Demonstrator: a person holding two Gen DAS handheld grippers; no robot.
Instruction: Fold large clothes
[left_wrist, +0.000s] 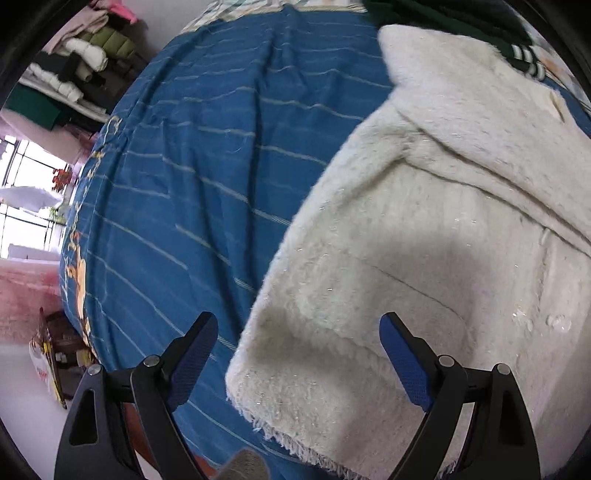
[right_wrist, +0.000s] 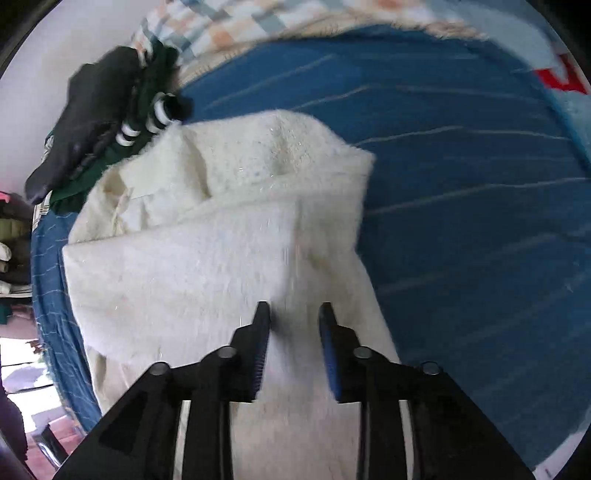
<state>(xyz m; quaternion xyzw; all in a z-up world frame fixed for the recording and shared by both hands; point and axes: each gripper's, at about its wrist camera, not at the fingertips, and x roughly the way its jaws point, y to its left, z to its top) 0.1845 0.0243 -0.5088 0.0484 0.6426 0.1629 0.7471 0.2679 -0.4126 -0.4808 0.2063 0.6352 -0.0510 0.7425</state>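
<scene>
A large cream fleecy garment (left_wrist: 424, 240) lies partly folded on a blue striped bedspread (left_wrist: 207, 155). My left gripper (left_wrist: 299, 325) is wide open and empty above the garment's frayed lower left corner. In the right wrist view the same garment (right_wrist: 221, 229) lies folded over itself. My right gripper (right_wrist: 294, 314) hovers over its near part with the jaws partly open, a narrow gap between them and nothing held.
A heap of dark green and black clothes with striped cuffs (right_wrist: 110, 122) lies at the far end of the bed. Shelves with folded clothes (left_wrist: 81, 66) stand to the left. The bed's left edge (left_wrist: 77, 258) drops to the floor. The blue bedspread (right_wrist: 480, 221) lies right of the garment.
</scene>
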